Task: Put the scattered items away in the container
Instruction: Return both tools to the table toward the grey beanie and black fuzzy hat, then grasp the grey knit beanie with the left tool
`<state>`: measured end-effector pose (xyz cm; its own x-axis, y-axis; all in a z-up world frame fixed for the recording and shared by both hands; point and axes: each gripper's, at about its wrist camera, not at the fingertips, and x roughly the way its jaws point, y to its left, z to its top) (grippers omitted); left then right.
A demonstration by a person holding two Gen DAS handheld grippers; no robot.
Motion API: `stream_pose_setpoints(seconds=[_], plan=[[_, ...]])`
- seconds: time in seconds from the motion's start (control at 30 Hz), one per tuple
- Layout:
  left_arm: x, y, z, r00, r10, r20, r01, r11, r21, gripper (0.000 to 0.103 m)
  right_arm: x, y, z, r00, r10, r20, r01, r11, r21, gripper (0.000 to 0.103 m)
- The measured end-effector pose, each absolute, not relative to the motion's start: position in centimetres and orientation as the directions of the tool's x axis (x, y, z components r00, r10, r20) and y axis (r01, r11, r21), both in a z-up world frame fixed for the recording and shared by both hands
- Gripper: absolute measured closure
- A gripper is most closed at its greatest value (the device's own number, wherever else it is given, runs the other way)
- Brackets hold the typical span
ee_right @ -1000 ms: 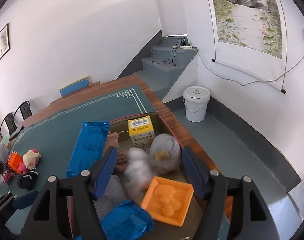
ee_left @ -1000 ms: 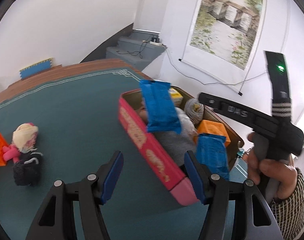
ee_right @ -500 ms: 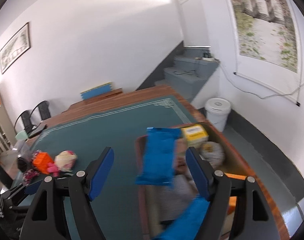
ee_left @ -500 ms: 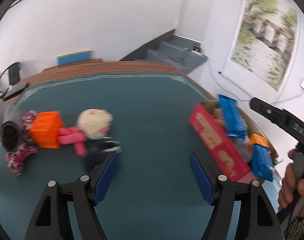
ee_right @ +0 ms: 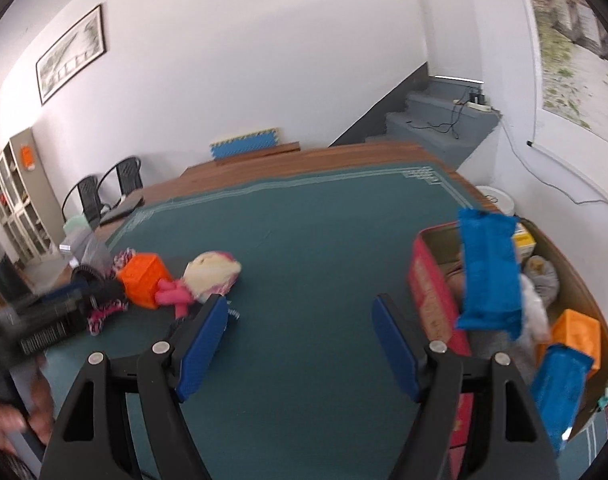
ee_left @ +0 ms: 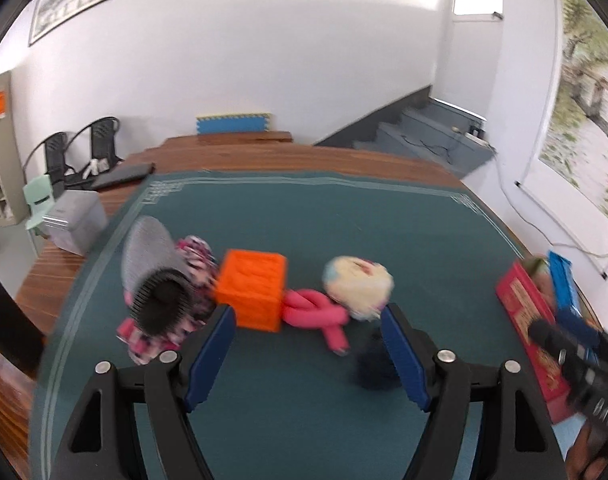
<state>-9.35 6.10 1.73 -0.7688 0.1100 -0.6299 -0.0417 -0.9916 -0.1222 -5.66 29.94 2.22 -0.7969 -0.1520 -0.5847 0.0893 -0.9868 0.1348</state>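
1. Tongs nearest: left gripper (ee_left: 308,350), jaws just opened wider, and right gripper (ee_right: 299,346), both gaping and empty above green felt table (ee_left: 304,420).
2. Next, I judge: pick from the far-left pile, orange plastic cube (ee_left: 253,288) beside pink-limbed doll (ee_left: 358,286).
3. Red cardboard box (ee_right: 434,300), right, holds blue packets (ee_right: 490,274) and more.

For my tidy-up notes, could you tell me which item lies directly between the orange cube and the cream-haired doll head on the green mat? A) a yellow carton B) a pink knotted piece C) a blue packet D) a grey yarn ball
B: in the left wrist view, the pink knotted piece lies between the orange cube and the doll head; blue packets show only at the red box.
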Motion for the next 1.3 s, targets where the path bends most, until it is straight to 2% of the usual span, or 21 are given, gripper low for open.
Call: stream_pose_setpoints(seconds=[0.3,0.67,0.87,1.3], plan=[[-12.0,2.0,0.7,-0.771,0.040,-0.636,0.066,-0.988,-0.142,0.022,-6.7,28.5,-0.7,-0.756,-0.148,-0.637,0.104,-0.989,0.107,0.025],[-15.0,0.0,-1.3,-0.762,0.003,-0.648,0.097,-0.988,-0.119,0.022,-6.9,27.8,-2.2,-0.729,-0.151,-0.668,0.119,-0.989,0.093,0.025],[-15.7,-0.9,-1.5,-0.768,0.029,-0.639,0.077,-0.987,-0.138,0.022,-6.9,27.5,-2.6,-0.721,-0.150,-0.676,0.126,-0.988,0.086,0.025],[-16.6,-3.5,-3.2,-0.733,0.038,-0.679,0.120,-0.975,-0.185,0.022,-7.0,26.9,-3.5,-0.701,-0.160,-0.695,0.146,-0.986,0.079,0.025]])
